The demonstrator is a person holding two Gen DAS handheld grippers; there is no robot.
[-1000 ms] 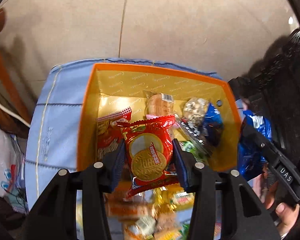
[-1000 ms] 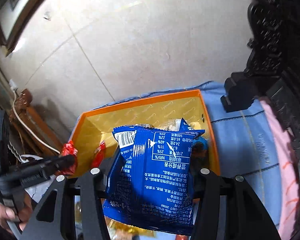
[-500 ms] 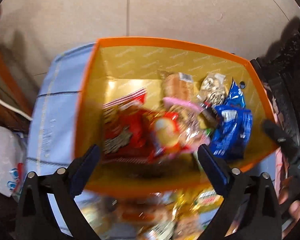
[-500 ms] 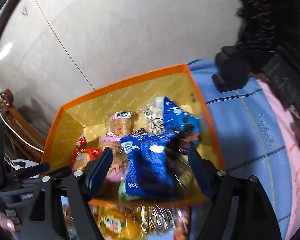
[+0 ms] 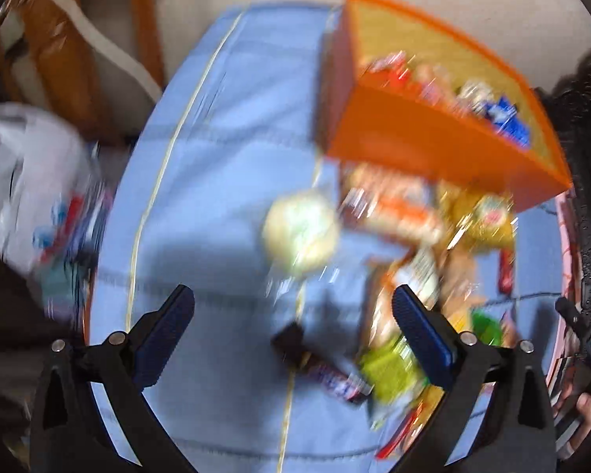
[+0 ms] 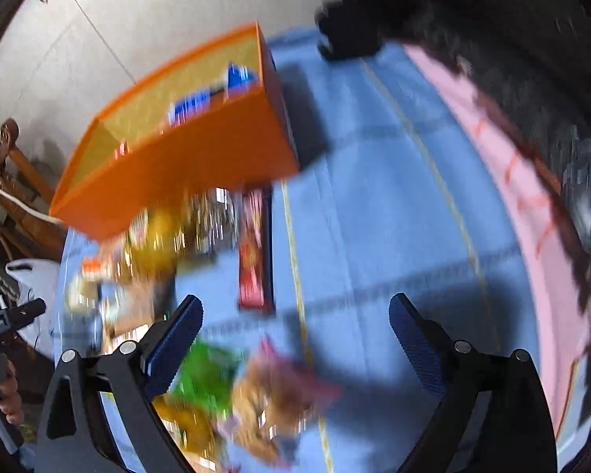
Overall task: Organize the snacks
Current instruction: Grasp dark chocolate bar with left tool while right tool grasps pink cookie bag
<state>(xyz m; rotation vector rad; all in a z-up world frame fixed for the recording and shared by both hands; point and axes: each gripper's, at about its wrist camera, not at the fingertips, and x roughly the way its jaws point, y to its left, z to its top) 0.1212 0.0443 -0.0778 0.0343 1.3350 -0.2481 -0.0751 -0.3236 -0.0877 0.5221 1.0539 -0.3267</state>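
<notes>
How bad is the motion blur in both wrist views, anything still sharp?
Left wrist: heavy smear over the snack pile and orange box; only the left gripper fingers stay crisp. Right wrist: same smear on loose packets and blue cloth; the right gripper is sharp, with a hard shadow.

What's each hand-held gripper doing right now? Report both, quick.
Left hand-held gripper: open, holding nothing; jaws have just been opening.
Right hand-held gripper: open, holding nothing; jaws have just been opening.
</notes>
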